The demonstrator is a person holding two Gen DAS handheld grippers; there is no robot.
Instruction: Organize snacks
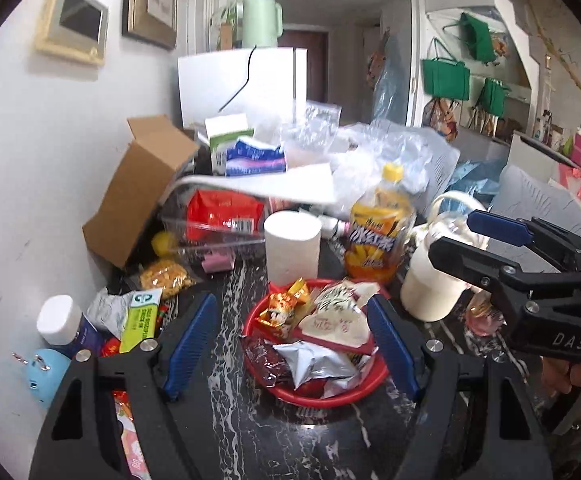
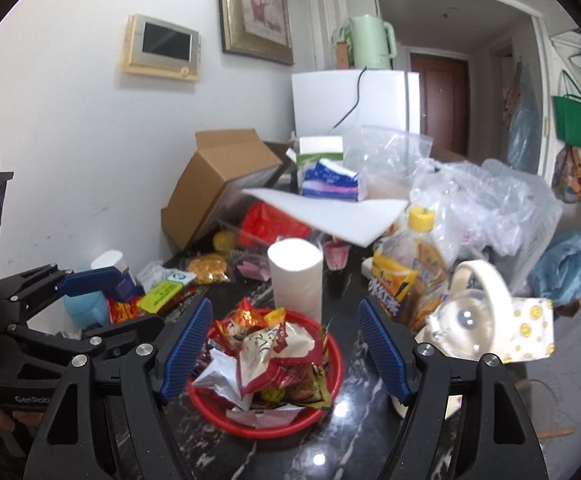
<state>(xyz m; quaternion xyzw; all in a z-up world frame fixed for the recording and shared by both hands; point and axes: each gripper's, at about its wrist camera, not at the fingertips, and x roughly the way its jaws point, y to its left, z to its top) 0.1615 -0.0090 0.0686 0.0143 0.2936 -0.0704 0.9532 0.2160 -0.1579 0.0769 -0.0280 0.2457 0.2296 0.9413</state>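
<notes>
A red bowl (image 1: 318, 400) (image 2: 336, 360) heaped with snack packets, among them a silver one (image 1: 314, 360) and a red and white one (image 2: 274, 348), sits on the black marble table (image 1: 230, 432). My left gripper (image 1: 292, 346) hangs open above the bowl's near side, its blue pads on either side of it and touching nothing. My right gripper (image 2: 284, 352) is open over the same bowl in the same way. Each gripper shows in the other's view, the right one (image 1: 462, 236) at the right edge and the left one (image 2: 118, 304) at the left, both empty.
Behind the bowl stand a paper roll (image 1: 292, 248) (image 2: 296, 276), an orange drink bottle (image 1: 378, 232) (image 2: 402, 280) and a white jug with a clear lid (image 1: 434, 280) (image 2: 466, 320). A tipped cardboard box (image 1: 142, 188), a green gum box (image 1: 140, 320), loose snacks and plastic bags (image 2: 482, 200) crowd the wall side.
</notes>
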